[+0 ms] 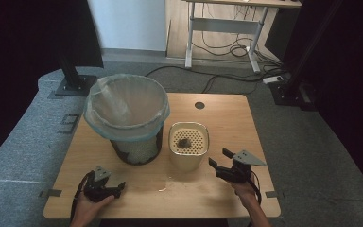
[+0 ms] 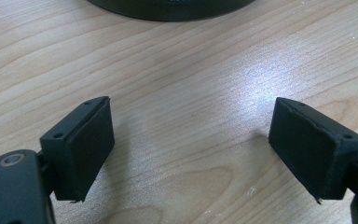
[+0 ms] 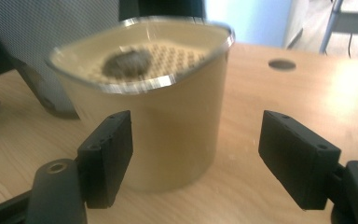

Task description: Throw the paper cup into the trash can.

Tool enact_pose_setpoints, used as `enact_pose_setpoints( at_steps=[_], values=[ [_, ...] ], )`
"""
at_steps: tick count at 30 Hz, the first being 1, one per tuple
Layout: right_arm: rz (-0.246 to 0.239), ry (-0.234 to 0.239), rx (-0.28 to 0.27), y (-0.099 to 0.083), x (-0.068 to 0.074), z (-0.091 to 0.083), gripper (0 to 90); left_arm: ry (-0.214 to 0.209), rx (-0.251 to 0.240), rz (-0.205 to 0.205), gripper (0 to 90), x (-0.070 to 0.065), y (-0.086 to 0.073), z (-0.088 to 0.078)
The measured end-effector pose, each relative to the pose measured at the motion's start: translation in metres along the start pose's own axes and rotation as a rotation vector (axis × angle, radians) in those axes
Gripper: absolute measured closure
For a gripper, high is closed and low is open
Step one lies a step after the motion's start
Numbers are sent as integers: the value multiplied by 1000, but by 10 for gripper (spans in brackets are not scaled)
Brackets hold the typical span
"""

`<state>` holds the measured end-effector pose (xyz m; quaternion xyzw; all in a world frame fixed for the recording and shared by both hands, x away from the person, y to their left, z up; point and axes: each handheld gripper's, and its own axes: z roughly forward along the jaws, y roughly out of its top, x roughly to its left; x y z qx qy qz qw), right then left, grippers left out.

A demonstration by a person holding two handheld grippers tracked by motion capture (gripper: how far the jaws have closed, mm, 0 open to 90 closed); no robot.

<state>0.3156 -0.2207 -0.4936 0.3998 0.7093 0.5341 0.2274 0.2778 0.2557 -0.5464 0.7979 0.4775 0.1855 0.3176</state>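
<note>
Low at the right of the high view, the right hand-held gripper [image 1: 219,159] points toward the cream container [image 1: 188,144], its jaws apart with nothing pressed between them. Its own view shows the two black pads [image 3: 108,156] flanking the container's wall; the left pad overlaps it in the picture, though blur makes it hard to tell whether it touches. That container [image 3: 168,116] stands upright on the wooden surface [image 1: 227,123], its perforated insert carrying a dark clump [image 1: 185,142] near the middle.

At the lower left of the high view, the left hand-held gripper [image 1: 118,188] rests low over the surface in a hand [image 1: 87,210], well apart from the container. Its own view shows the jaws wide apart, holding nothing, with bare wood grain [image 2: 182,107] between the pads [image 2: 86,149].

Left of the container, just beside it, stands a dark bin [image 1: 137,149] lined with a pale bag [image 1: 125,106]. A round hole [image 1: 199,105] sits near the surface's far edge.
</note>
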Motion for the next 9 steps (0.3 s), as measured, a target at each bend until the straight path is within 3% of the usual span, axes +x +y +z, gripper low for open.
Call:
enact_pose_setpoints(
  at_steps=[4,9],
  values=[
    [21,-12,17,-11,-4,2,260,1,-1,-1,135,0,0,0],
    [16,-24,14,-10,-5,2,260,2,0,-3,134,0,0,0]
  ],
)
